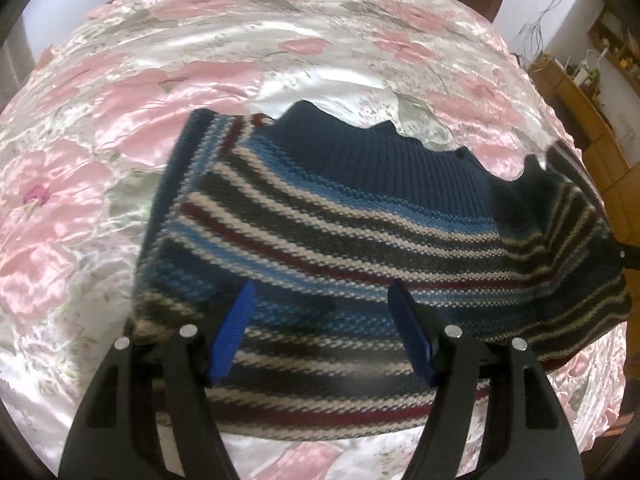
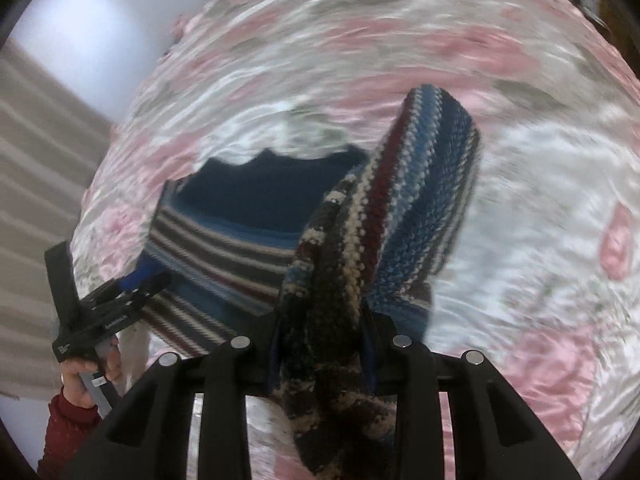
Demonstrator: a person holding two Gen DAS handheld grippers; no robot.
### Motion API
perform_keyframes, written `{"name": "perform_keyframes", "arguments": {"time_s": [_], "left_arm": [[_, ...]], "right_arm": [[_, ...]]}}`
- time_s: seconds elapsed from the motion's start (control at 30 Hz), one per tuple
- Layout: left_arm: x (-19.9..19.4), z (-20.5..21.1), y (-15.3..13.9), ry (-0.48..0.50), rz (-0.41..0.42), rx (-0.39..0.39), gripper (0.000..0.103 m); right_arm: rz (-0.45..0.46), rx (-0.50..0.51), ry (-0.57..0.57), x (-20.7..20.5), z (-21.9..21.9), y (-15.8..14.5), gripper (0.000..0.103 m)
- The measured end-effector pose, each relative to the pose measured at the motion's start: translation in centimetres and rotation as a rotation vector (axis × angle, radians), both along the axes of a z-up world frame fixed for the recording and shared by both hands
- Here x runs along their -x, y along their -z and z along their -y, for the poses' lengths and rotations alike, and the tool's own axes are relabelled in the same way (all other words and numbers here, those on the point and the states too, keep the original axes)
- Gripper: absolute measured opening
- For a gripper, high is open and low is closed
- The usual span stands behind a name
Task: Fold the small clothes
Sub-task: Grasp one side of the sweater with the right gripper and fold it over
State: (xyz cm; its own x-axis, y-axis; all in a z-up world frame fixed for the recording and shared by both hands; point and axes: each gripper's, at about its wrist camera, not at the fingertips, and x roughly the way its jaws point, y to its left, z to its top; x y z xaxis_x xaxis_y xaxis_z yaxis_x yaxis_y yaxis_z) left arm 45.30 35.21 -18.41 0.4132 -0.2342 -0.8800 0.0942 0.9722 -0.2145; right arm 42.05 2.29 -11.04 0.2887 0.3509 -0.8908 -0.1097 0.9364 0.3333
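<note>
Right tongs (image 2: 322, 354) clenched on striped knit sweater (image 1: 340, 232), side lifted for folding inward. Left tongs (image 1: 322, 332) released, hovering above hem; bedspread (image 1: 160, 80) beneath.

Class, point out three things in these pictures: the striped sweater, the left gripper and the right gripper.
striped sweater (image 1: 360, 224), left wrist view, on its striped body below the navy collar.
left gripper (image 1: 322, 336), left wrist view, midway between its blue fingertips.
right gripper (image 2: 322, 356), right wrist view, midway between its fingertips, where the knit is clamped.
</note>
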Motion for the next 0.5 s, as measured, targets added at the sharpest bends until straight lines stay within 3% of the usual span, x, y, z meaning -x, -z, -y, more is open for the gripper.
{"name": "perform_keyframes", "arguments": {"time_s": [0.13, 0.37, 0.43, 0.5], "left_arm": [[0.2, -0.9, -0.3, 0.0, 0.007, -0.013, 0.069], [0.1, -1.9, -0.4, -0.016, 0.01, -0.002, 0.069], [0.1, -2.1, -0.3, -0.02, 0.007, 0.005, 0.069], [0.1, -2.2, -0.3, -0.024, 0.004, 0.009, 0.069]], "right_arm": [[-0.011, 0.005, -0.057, -0.5, -4.5, 0.8, 0.032], [-0.068, 0.086, -0.123, -1.0, -10.5, 5.4, 0.032], [-0.075, 0.114, -0.138, -1.0, -11.5, 6.7, 0.034], [-0.083, 0.12, -0.159, -0.8, -12.1, 7.4, 0.045]]}}
